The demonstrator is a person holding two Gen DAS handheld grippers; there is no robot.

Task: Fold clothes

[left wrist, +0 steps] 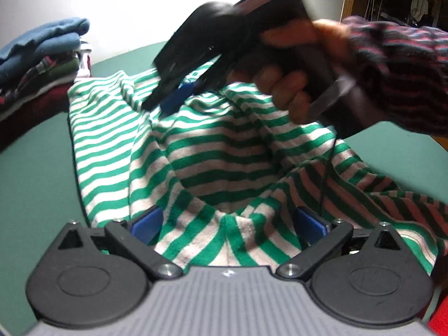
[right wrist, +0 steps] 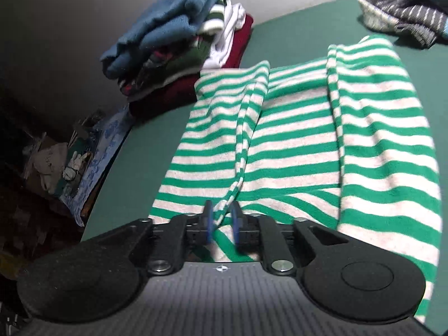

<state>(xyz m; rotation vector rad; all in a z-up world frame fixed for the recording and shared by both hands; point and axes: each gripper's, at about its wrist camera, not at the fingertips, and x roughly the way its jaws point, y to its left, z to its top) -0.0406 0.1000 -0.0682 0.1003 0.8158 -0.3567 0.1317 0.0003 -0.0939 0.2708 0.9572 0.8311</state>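
A stack of folded clothes (right wrist: 179, 42) sits far left on the green table (right wrist: 134, 168), another pile (right wrist: 406, 14) far right. Between them the striped shirt (right wrist: 294, 140) lies lengthwise, near to far. The left gripper (left wrist: 228, 221) is spread wide around bunched fabric; the right gripper (right wrist: 222, 225) stands narrowly apart around a fold, contact unclear.

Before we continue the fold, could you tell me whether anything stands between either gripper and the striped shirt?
Nothing visible does. The left gripper stands wide open with the striped shirt bunched between its pads. The right gripper has a fold of the same shirt between its narrow blue pads. The stack of folded clothes lies apart, beyond the shirt on the green table.
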